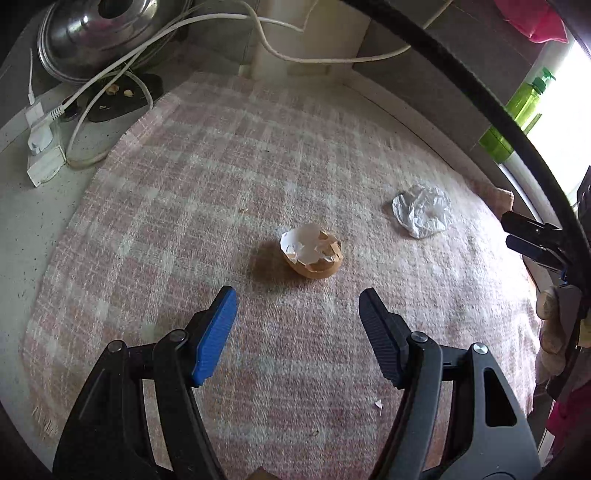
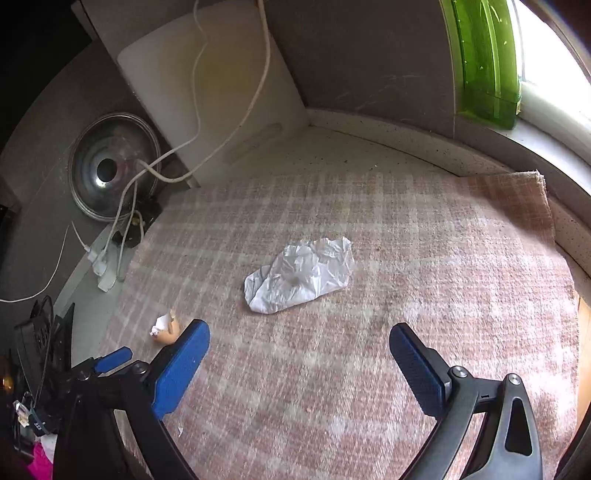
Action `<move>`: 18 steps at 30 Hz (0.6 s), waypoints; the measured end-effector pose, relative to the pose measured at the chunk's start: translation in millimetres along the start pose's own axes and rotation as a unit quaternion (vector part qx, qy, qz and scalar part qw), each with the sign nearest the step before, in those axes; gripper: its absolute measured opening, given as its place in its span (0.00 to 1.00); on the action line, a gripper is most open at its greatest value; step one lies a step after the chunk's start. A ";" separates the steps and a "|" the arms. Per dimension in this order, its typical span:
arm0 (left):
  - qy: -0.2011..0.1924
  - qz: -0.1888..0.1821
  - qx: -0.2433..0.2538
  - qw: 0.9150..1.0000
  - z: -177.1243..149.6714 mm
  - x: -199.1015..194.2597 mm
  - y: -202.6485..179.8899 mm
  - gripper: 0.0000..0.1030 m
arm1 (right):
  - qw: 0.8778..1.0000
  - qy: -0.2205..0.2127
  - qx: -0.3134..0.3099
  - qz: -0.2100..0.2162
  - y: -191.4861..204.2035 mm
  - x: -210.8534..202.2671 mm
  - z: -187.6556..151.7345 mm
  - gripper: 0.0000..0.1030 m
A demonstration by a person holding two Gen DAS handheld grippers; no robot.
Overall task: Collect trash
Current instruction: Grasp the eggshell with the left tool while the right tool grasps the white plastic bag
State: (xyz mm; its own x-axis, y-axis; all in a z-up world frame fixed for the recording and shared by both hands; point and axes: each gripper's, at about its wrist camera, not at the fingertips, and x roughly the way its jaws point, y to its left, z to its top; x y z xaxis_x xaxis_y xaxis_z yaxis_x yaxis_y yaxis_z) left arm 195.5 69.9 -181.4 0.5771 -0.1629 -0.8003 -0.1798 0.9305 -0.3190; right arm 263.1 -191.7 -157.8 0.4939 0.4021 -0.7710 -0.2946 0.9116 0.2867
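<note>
A broken brown eggshell [image 1: 312, 253] lies on the pink checked cloth [image 1: 184, 206], just ahead of my left gripper [image 1: 297, 295], whose jaws stand open and empty above the cloth. To its right lies a crumpled white plastic wrapper [image 1: 422, 210]. In the right wrist view the wrapper [image 2: 299, 275] lies ahead of my right gripper [image 2: 299, 330], open wide with nothing between its fingers. The eggshell [image 2: 166, 328] shows at that view's left, partly hidden behind the left finger. The left gripper's blue fingertips [image 2: 112, 360] show at the lower left.
A metal pot lid [image 1: 96, 33] leans at the back left beside a white power strip [image 1: 42, 155] and white cables [image 1: 122, 70]. A white board [image 2: 207, 96] stands against the wall. A green bottle [image 1: 517, 114] stands on the windowsill. A black strap [image 1: 461, 74] crosses overhead.
</note>
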 end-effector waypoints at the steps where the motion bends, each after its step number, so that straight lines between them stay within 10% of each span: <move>1: 0.001 -0.002 -0.002 1.000 3.0 3.3 0.3 0.68 | 1.000 0.004 0.005 -0.001 -3.0 6.4 3.9 0.96; 18: 0.031 -0.013 0.023 0.999 20.9 43.9 -11.8 0.58 | 0.997 0.046 0.059 0.009 -18.9 80.7 32.4 0.93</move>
State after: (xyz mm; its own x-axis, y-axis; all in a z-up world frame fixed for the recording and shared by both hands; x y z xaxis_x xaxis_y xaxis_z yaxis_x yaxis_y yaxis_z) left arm 239.6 58.6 -202.2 0.5310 -0.2051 -0.8222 -0.1274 0.9399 -0.3168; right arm 335.0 -173.7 -207.1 0.4109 0.4147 -0.8119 -0.2016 0.9099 0.3626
